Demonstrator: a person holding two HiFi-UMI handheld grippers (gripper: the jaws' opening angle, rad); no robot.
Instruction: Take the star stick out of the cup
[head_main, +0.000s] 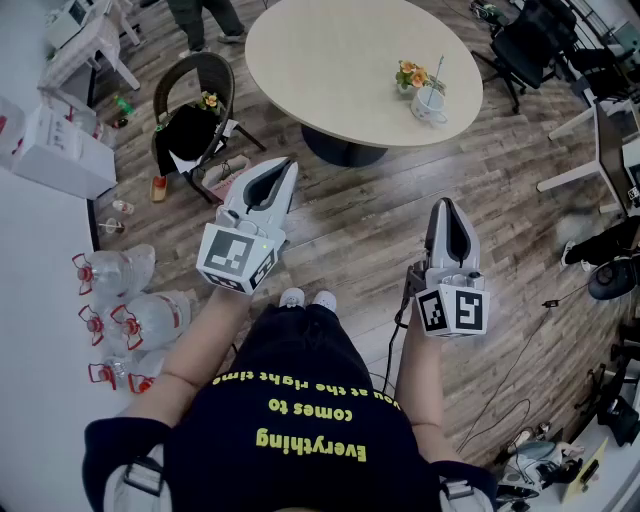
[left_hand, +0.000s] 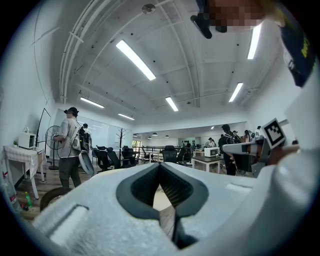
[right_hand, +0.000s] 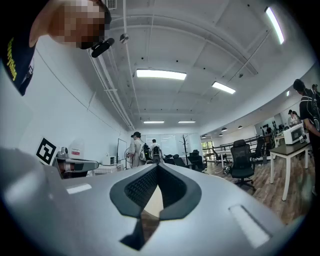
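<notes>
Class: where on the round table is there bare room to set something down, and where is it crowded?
Nearly all the table top is bare, left of the cup and flowers near its right edge. Crowded: that edge spot, and the floor at left round the chair and bottles.

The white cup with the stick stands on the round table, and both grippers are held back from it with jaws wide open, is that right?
Not quite: the jaws are shut, not open. The left gripper and right gripper views show them closed on nothing. The white cup does stand on the round table, grippers held back.
</notes>
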